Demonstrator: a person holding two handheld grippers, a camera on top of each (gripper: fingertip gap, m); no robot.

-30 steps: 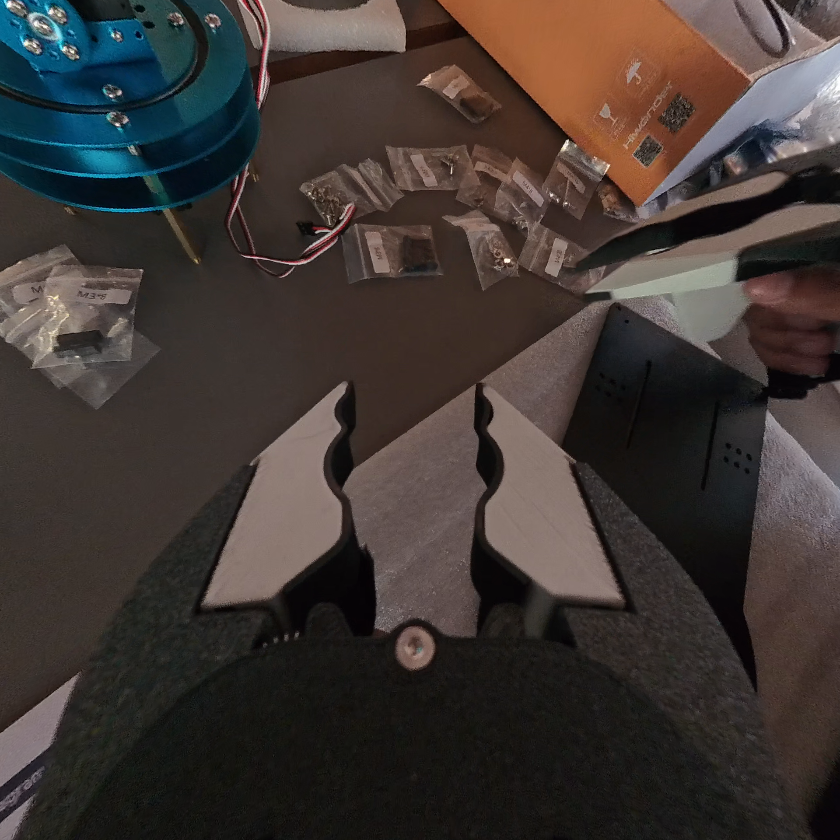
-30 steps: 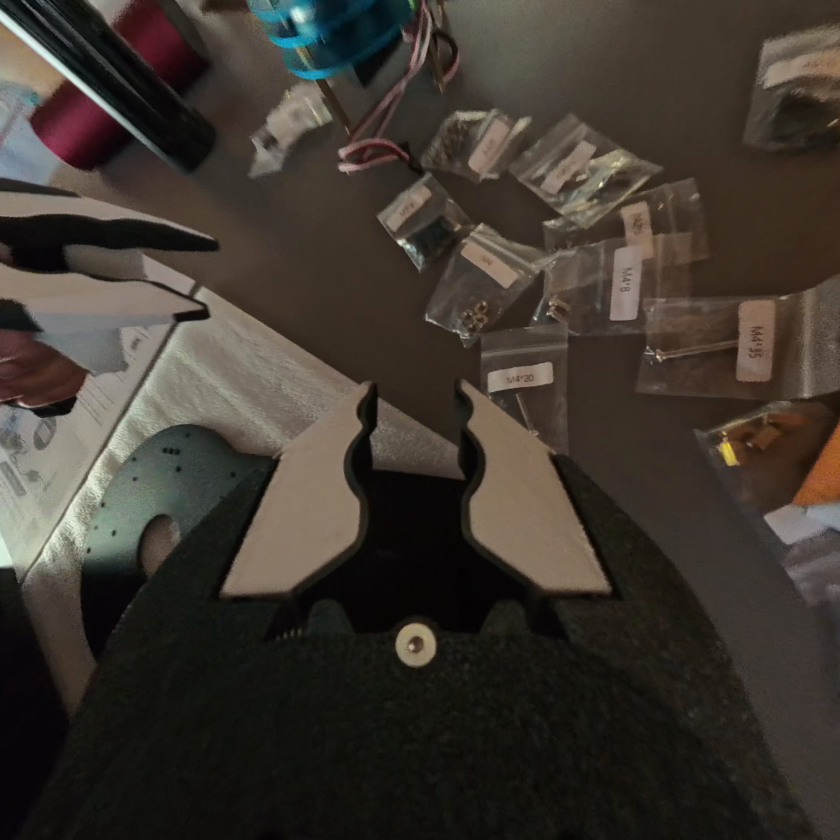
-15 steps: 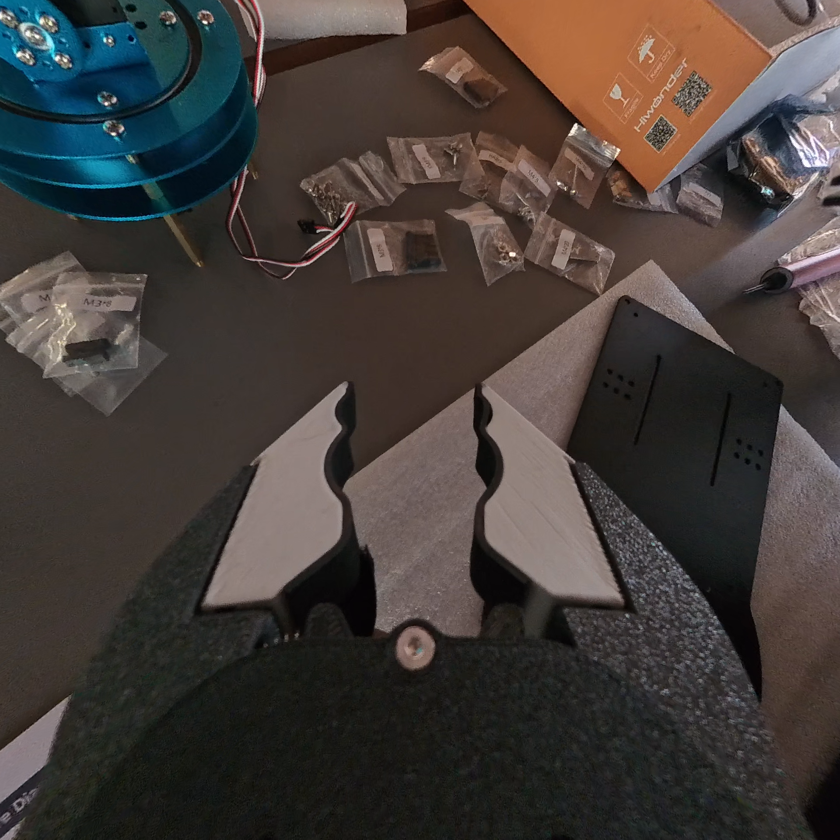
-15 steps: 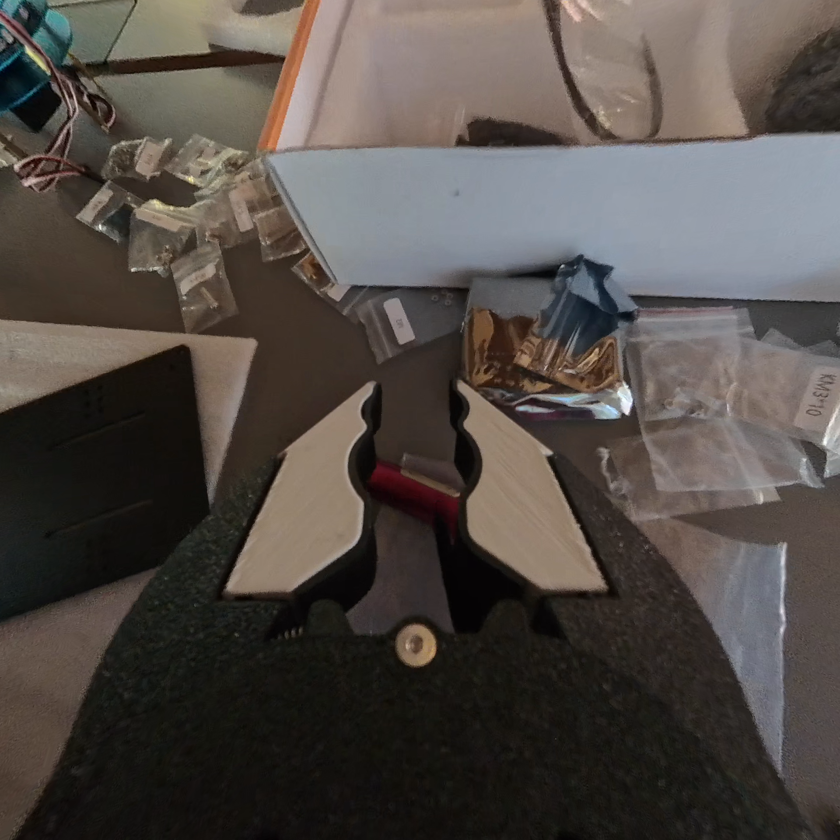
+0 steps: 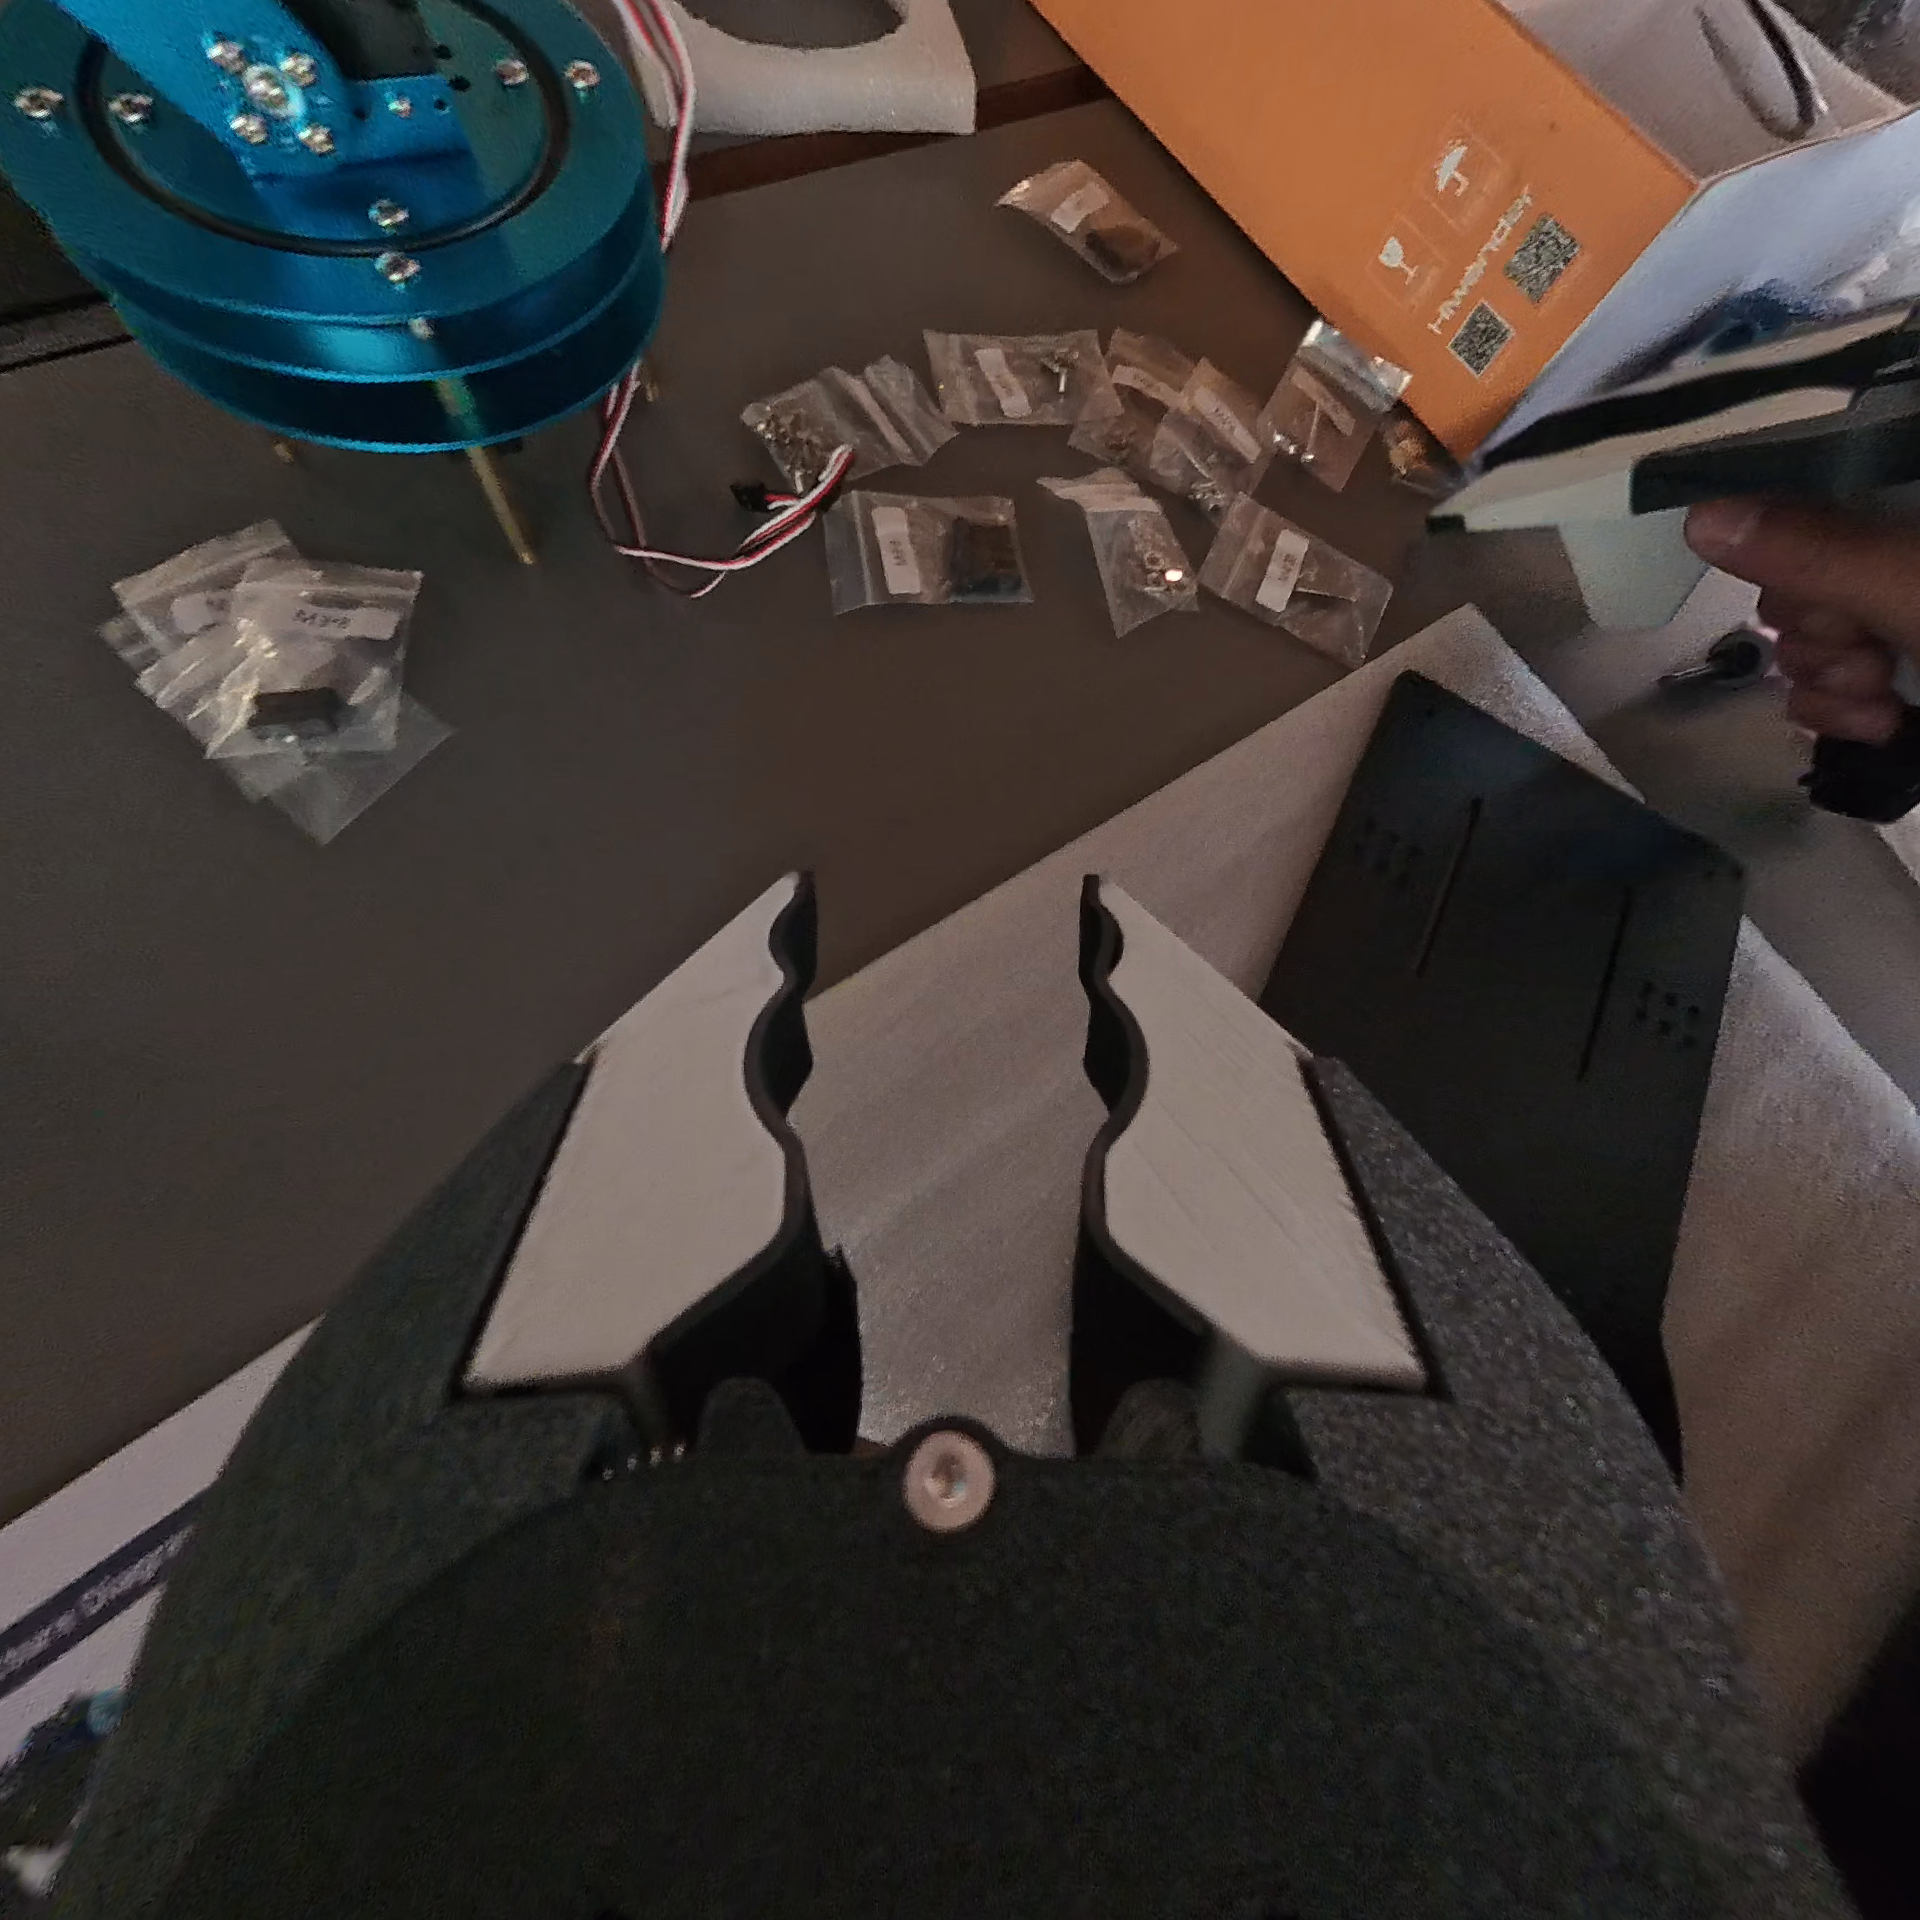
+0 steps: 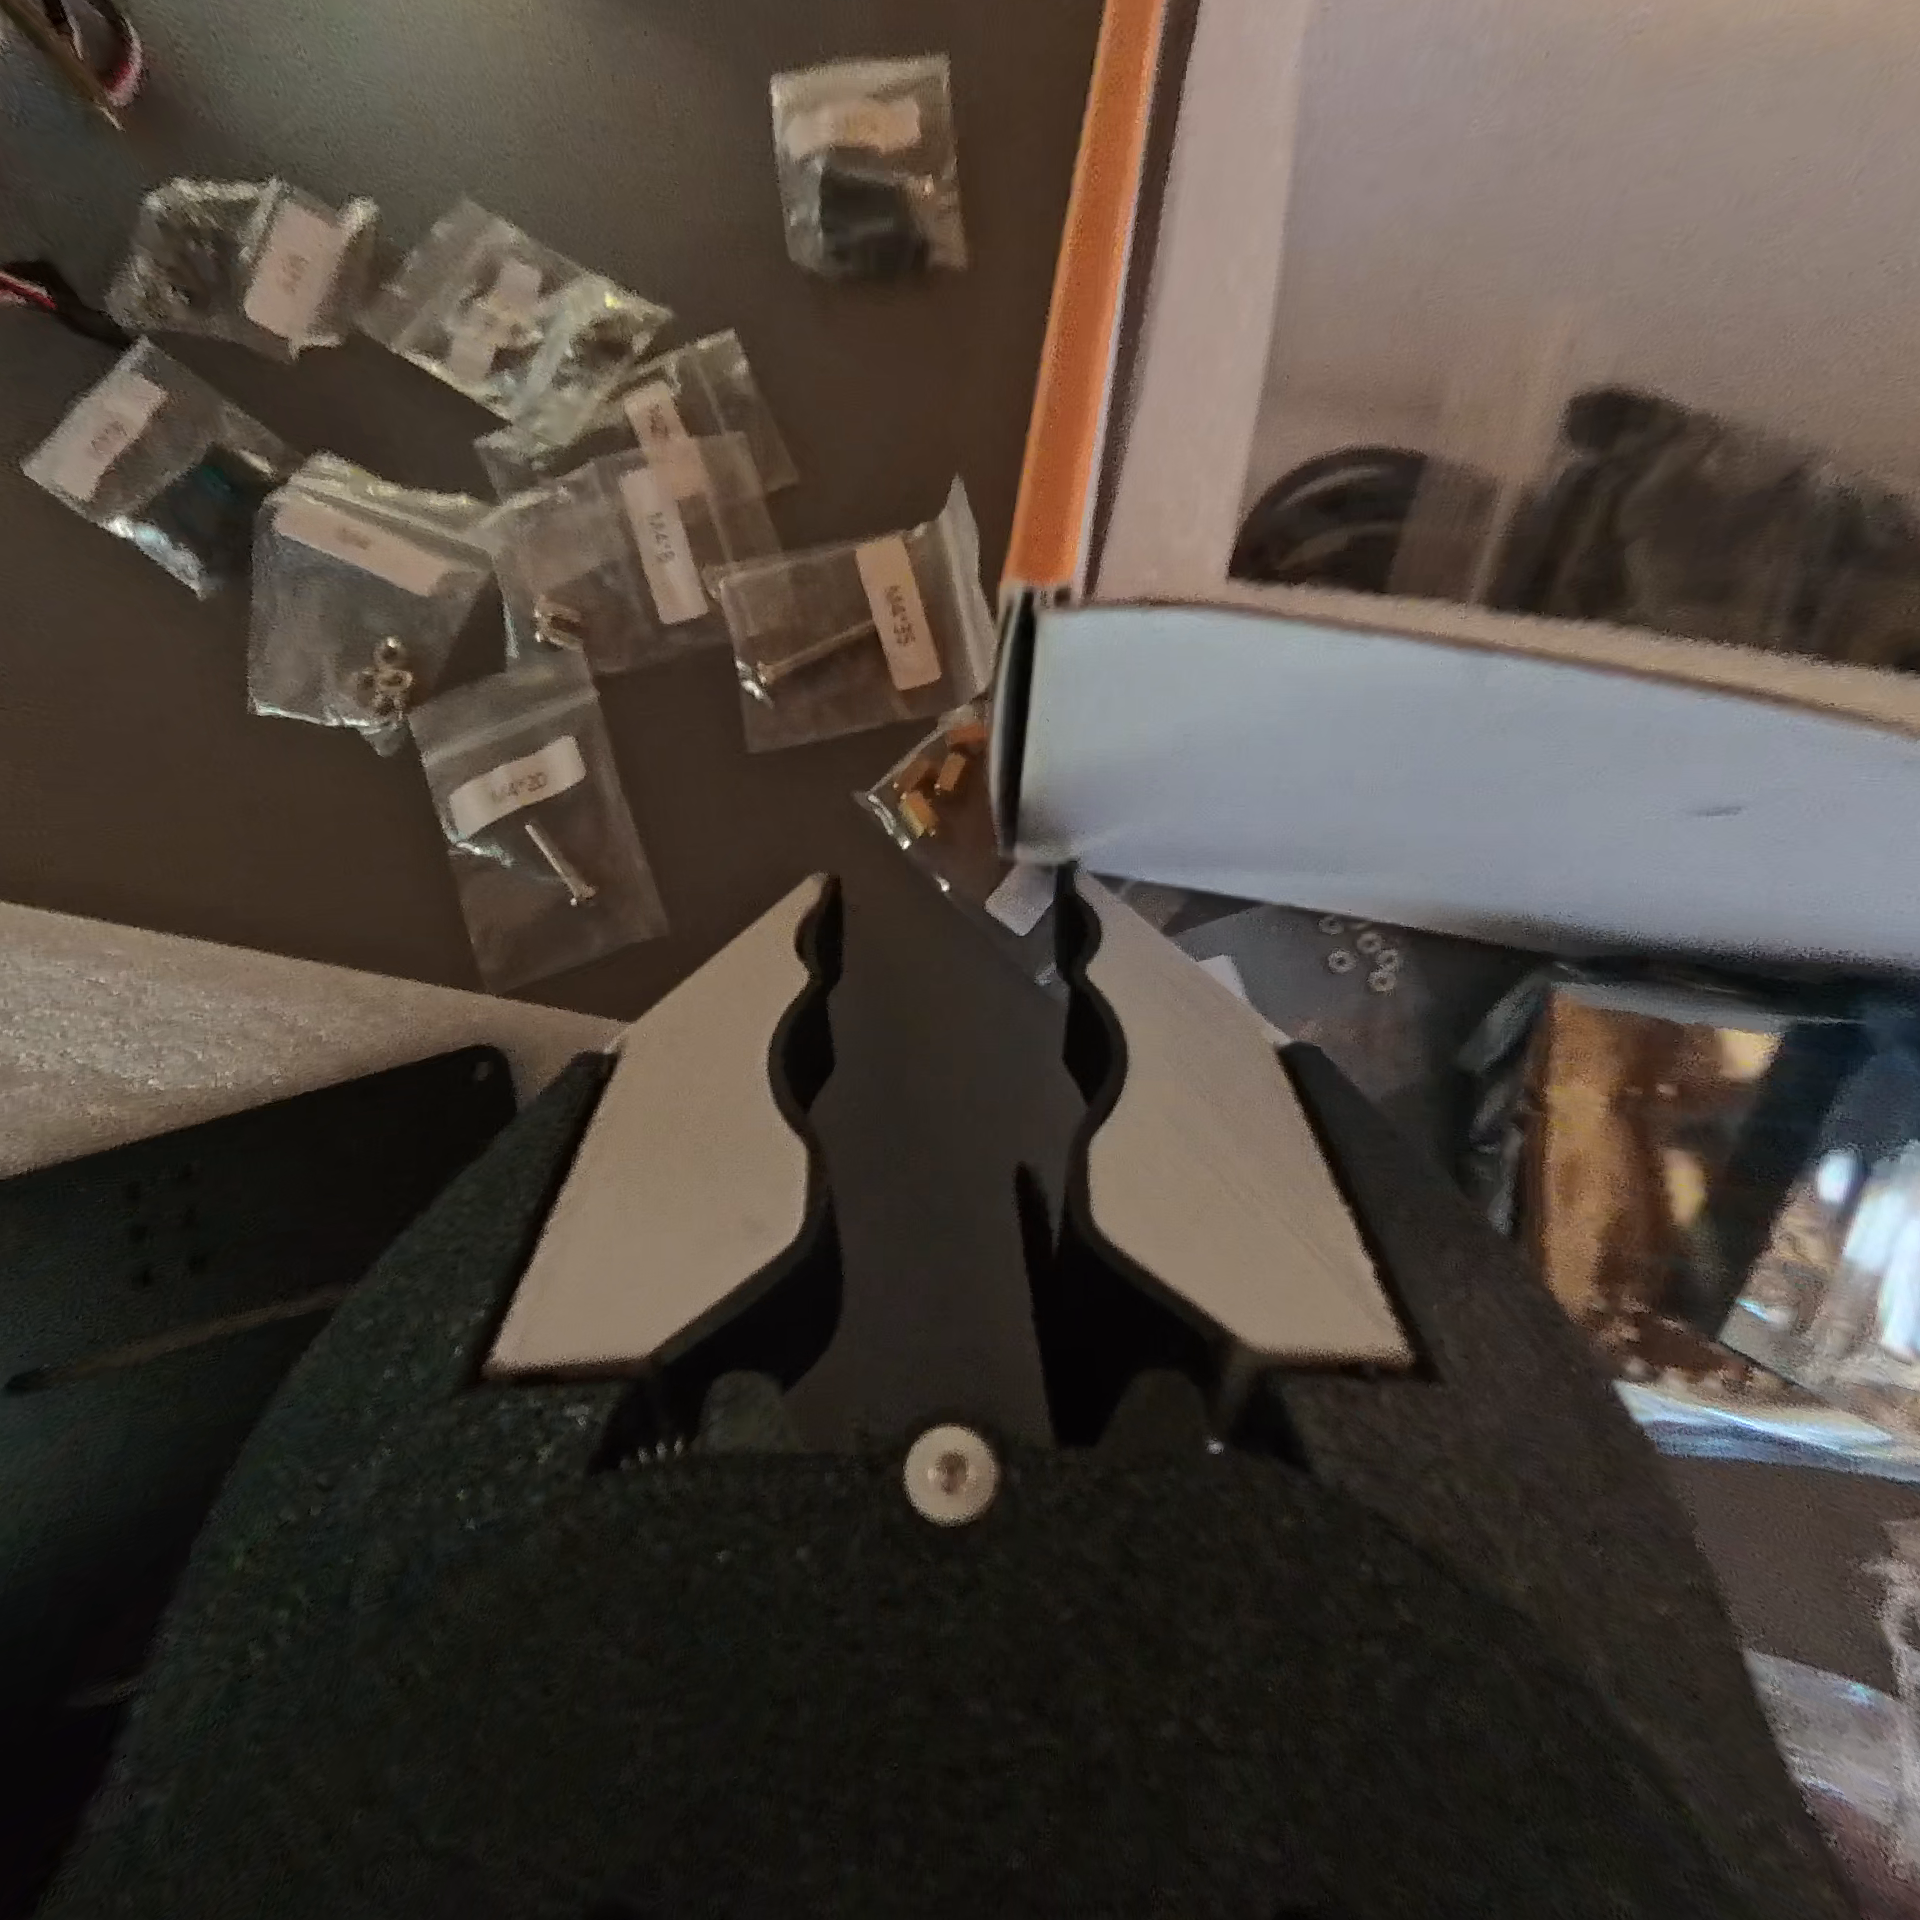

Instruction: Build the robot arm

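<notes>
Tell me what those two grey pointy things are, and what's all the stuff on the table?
They are the two fingers of a hand-held grabber, and a camera on it looks along them. One picture comes from the left gripper, open and empty above a grey foam sheet beside a black plate. The other comes from the right gripper, also open and empty, near the orange and white box. On the dark table lie little bags of screws and a blue round metal stand.
</notes>
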